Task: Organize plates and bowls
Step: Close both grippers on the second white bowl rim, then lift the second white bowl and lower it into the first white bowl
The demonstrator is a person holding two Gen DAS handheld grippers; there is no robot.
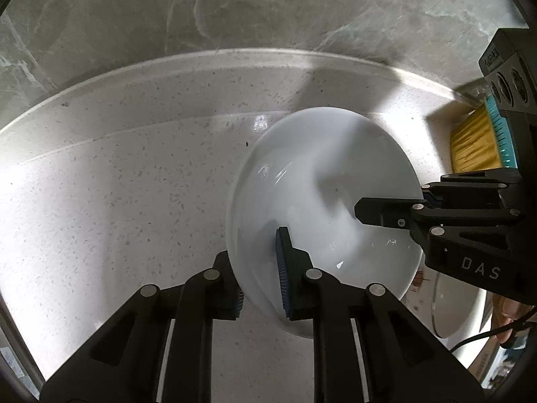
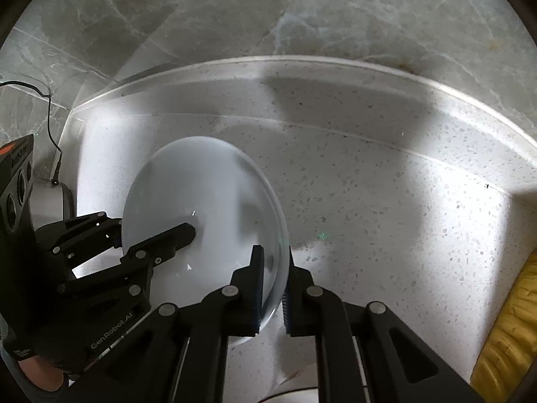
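**One white bowl, two claws on its rim**

One white bowl (image 1: pixel 322 208) sits on the speckled desk (image 1: pixel 117 184) near the marble wall (image 1: pixel 235 6). The left claw (image 1: pixel 260 278) clamps its left rim; the right claw (image 2: pixel 272 288) clamps the opposite rim. One yellow cloth (image 1: pixel 470 144) lies just beside it.

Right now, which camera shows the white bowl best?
The left wrist view: the bowl is larger and brighter, its inside open to see. The right wrist view shows it smaller, dimmer and partly hidden by the jaws.
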